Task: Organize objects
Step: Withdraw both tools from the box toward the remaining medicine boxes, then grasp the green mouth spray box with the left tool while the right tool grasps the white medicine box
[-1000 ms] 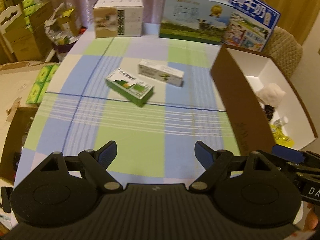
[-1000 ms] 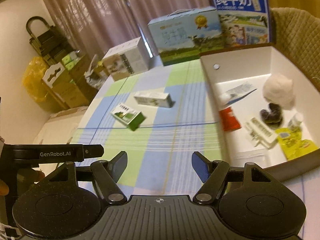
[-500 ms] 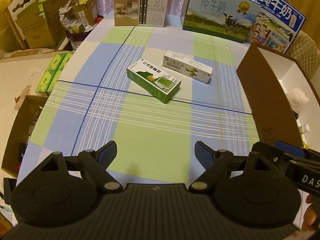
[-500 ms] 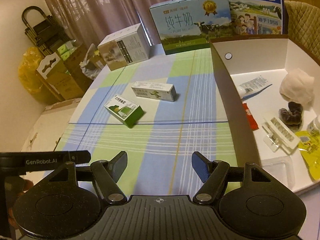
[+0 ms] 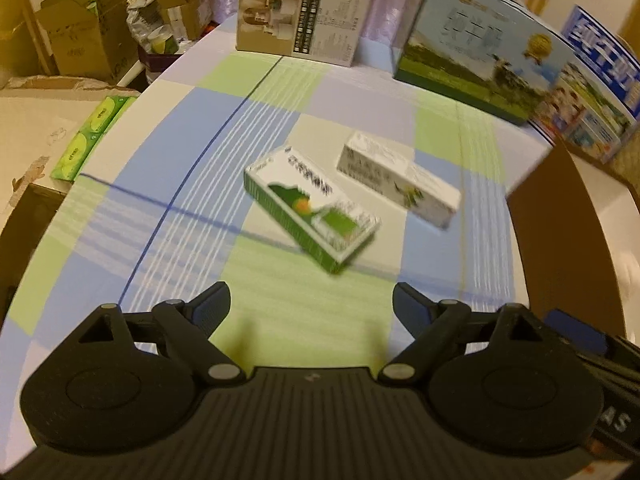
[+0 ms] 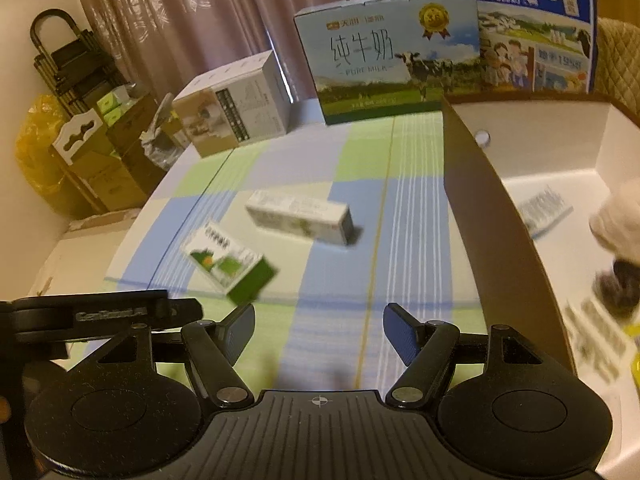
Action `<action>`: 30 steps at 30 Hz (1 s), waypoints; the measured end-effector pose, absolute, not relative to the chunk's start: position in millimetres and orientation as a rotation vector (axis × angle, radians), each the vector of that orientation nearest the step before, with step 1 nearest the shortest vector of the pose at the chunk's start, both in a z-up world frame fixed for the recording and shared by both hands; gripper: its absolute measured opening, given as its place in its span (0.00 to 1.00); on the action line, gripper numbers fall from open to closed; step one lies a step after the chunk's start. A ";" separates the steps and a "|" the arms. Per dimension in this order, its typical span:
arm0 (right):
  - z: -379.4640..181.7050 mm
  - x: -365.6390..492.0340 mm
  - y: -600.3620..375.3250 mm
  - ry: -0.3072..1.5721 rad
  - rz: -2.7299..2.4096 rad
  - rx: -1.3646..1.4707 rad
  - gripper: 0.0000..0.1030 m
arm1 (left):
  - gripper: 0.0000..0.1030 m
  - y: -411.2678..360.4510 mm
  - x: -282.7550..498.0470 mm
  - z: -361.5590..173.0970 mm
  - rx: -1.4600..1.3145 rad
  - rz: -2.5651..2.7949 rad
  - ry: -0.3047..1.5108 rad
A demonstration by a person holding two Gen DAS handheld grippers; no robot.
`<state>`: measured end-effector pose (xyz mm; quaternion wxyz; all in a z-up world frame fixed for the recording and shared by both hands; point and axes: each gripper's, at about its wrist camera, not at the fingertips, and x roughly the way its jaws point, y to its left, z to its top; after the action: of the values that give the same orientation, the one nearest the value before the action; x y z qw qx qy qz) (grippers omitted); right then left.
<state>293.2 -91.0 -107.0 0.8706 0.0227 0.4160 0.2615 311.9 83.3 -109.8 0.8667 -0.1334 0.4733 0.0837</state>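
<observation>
A green-and-white flat box [image 5: 312, 216] [image 6: 228, 262] lies on the checked tablecloth, just ahead of my left gripper [image 5: 310, 302], which is open and empty. Behind it rests a long white box [image 5: 398, 186] [image 6: 300, 218]. My right gripper [image 6: 318, 330] is open too, holding nothing, a short way in front of both boxes. To the right stands a brown open carton [image 6: 480, 200] [image 5: 552, 216] with a white inside, holding a white fluffy thing [image 6: 618, 224], a dark object [image 6: 618, 284] and packets.
Two milk cartons [image 6: 392, 56] [image 6: 536, 32] and a white-and-tan box [image 6: 236, 112] stand along the table's far edge. Cardboard boxes [image 5: 76, 28] and green tissue packs [image 5: 92, 136] sit on the floor to the left. The left gripper's body [image 6: 100, 312] shows beside my right one.
Both grippers have moved forward and lower toward the two small boxes, which now look larger and closer. The jaws have stayed open throughout.
</observation>
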 end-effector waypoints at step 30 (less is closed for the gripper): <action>-152.0 378.3 5.2 0.848 0.629 -0.325 0.66 | 0.76 148.8 384.5 -174.1 -0.201 0.320 1.027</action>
<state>378.3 5.2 -152.0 0.8512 -0.1542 0.4029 0.2988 384.5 148.8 -174.1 0.8540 -0.0954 0.4884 0.1521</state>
